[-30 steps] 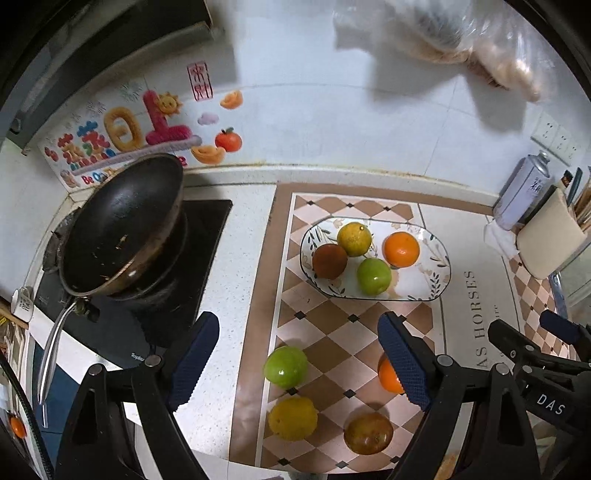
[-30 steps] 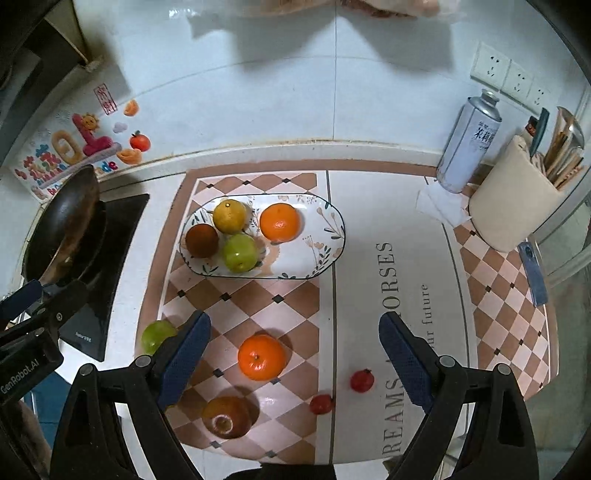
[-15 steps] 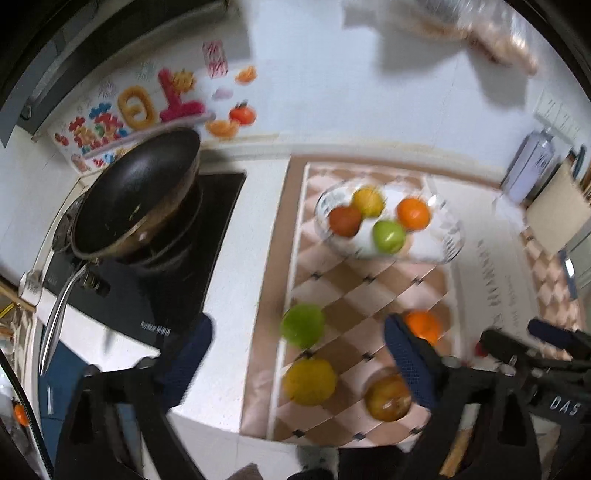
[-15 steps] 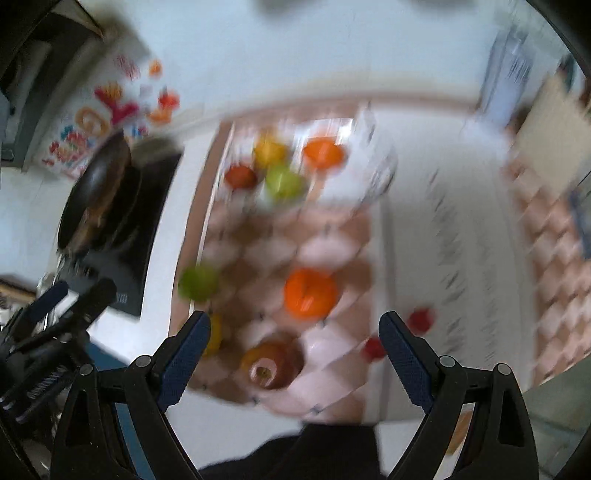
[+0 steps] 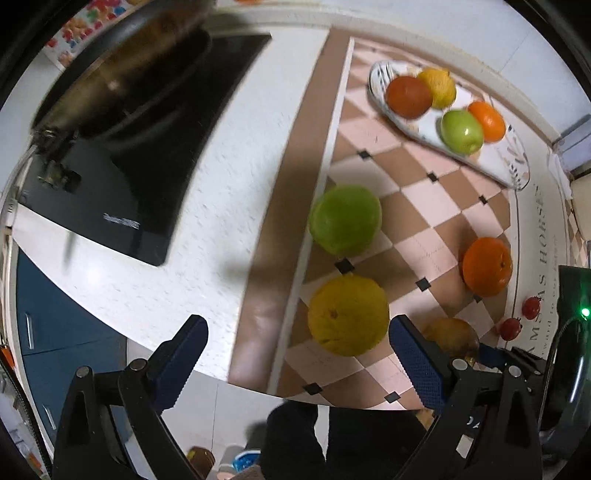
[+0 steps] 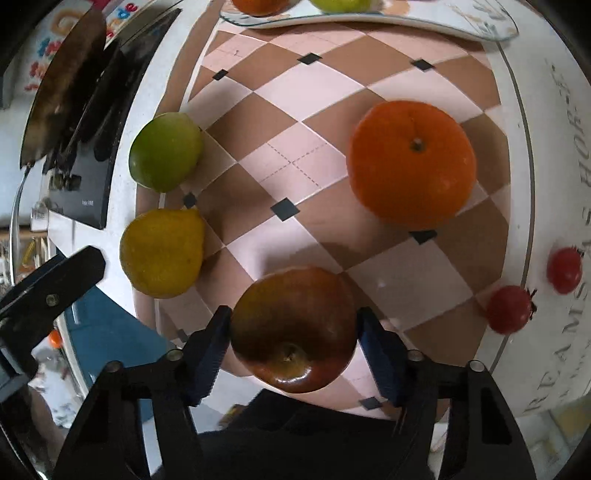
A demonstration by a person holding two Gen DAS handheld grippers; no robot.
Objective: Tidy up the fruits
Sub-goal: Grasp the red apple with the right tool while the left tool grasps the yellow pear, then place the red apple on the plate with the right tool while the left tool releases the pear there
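Right wrist view: the right gripper (image 6: 293, 341) is seen low over the checkered mat (image 6: 325, 173), with a dark red apple (image 6: 293, 328) between its blue pads (image 6: 208, 350). The jaws have just been closing; the left pad is seen touching the apple's side, while at the right pad contact cannot be told for certain. The apple rests at the near edge of the mat. An orange (image 6: 412, 162) lies beyond it to the right, apart from it. A green apple (image 6: 164, 151) and a yellow fruit (image 6: 160, 253) lie at the mat's left border, near each other. Two small red tomatoes (image 6: 509, 308) are noted on the mat's white band to the right. The rim of the plate (image 6: 369, 20) is seen at the top edge. Left wrist view: the left gripper (image 5: 295, 354) is pointed down with jaws spread wide, nothing between the pads; the jaws have just been opening. The yellow fruit (image 5: 347, 315) lies just ahead of the gap, nearer the right pad, with the green apple (image 5: 345, 225) beyond it. On the plate (image 5: 513, 162), four fruits are counted: red, yellow, green, orange. A dark pan (image 5: 122, 70) on a black cooktop (image 5: 110, 195) is recorded at left, blurred.
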